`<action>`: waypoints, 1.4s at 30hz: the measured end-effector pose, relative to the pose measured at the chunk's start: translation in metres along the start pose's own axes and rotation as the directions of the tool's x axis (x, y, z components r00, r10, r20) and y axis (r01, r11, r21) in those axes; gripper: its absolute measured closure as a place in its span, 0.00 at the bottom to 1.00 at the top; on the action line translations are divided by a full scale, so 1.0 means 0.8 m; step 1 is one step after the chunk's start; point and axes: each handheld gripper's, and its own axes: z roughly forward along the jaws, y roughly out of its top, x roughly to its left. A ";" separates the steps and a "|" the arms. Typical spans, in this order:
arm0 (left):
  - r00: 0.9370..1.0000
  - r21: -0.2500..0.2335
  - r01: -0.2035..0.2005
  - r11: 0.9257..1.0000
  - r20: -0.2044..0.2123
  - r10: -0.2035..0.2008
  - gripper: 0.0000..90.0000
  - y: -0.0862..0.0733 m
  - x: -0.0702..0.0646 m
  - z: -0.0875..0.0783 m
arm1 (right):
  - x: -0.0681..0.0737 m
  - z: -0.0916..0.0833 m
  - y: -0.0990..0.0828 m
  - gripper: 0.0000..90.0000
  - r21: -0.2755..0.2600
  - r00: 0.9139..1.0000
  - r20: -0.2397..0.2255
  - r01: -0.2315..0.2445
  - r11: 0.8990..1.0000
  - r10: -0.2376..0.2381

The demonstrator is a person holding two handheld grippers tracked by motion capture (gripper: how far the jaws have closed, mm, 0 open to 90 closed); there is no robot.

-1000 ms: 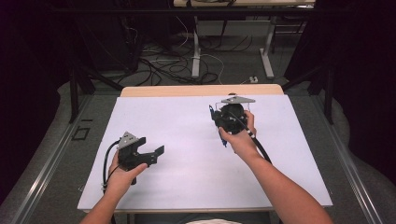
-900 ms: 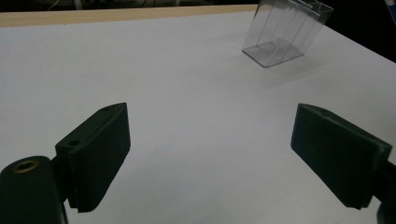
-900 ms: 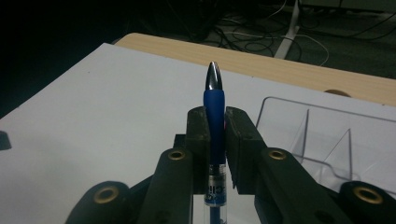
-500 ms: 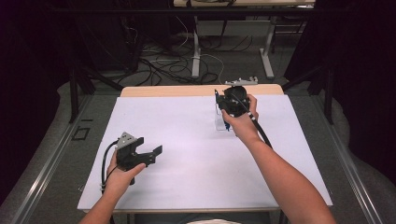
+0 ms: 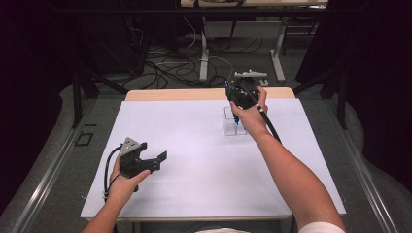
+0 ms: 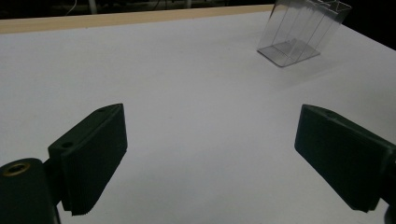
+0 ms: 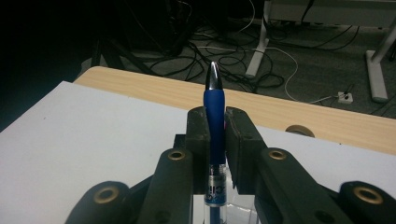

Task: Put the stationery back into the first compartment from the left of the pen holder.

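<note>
A blue pen (image 7: 215, 121) with a silver tip stands upright between the jaws of my right gripper (image 7: 215, 123), which is shut on it. In the high view the right gripper (image 5: 241, 99) hovers at the far side of the white table, just above a clear plastic holder (image 5: 234, 127), with a bit of blue pen (image 5: 235, 118) showing below the hand. The holder (image 6: 302, 33) appears tilted at the top right of the left gripper view. My left gripper (image 5: 158, 160) rests low at the near left, jaws wide open with nothing between them (image 6: 210, 158).
A white sheet (image 5: 194, 160) covers the table, with a bare wooden strip (image 5: 180, 94) along the far edge. Beyond the table, cables (image 5: 170, 68) and desk legs (image 5: 204, 53) lie on the floor. A cable (image 5: 267, 124) trails from the right gripper along the forearm.
My right hand has carried the pen toward the far edge and slightly upward, and now stands over the clear holder. The left hand has stayed where it was.
</note>
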 end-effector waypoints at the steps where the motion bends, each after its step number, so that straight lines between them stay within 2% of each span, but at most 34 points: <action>1: 1.000 -0.001 -0.001 1.000 -0.001 0.001 0.10 0.000 0.000 0.000 | 0.000 0.003 0.001 0.89 -0.006 1.000 0.007 0.002 1.000 -0.002; 5: 1.000 -0.002 0.009 1.000 -0.008 -0.009 0.09 0.000 0.001 0.000 | -0.002 0.012 0.006 0.89 -0.008 1.000 0.017 0.006 1.000 -0.006; 12: 1.000 0.001 0.003 1.000 -0.022 -0.003 0.08 0.000 0.003 0.000 | -0.006 0.025 0.012 0.89 -0.011 0.999 0.039 0.003 1.000 -0.002; 21: 1.000 0.003 0.003 1.000 -0.022 -0.003 0.07 -0.002 0.002 0.001 | -0.009 0.045 0.017 0.89 -0.020 0.997 0.072 -0.006 1.000 0.007; 30: 1.000 -0.005 0.010 1.000 -0.016 -0.010 0.05 -0.002 0.003 0.000 | -0.013 0.065 0.011 0.89 -0.010 0.994 0.106 -0.007 1.000 0.008; 42: 1.000 -0.004 0.009 1.000 -0.013 -0.009 0.04 -0.002 0.003 0.000 | -0.013 0.082 0.004 0.89 0.002 0.992 0.125 0.005 1.000 -0.005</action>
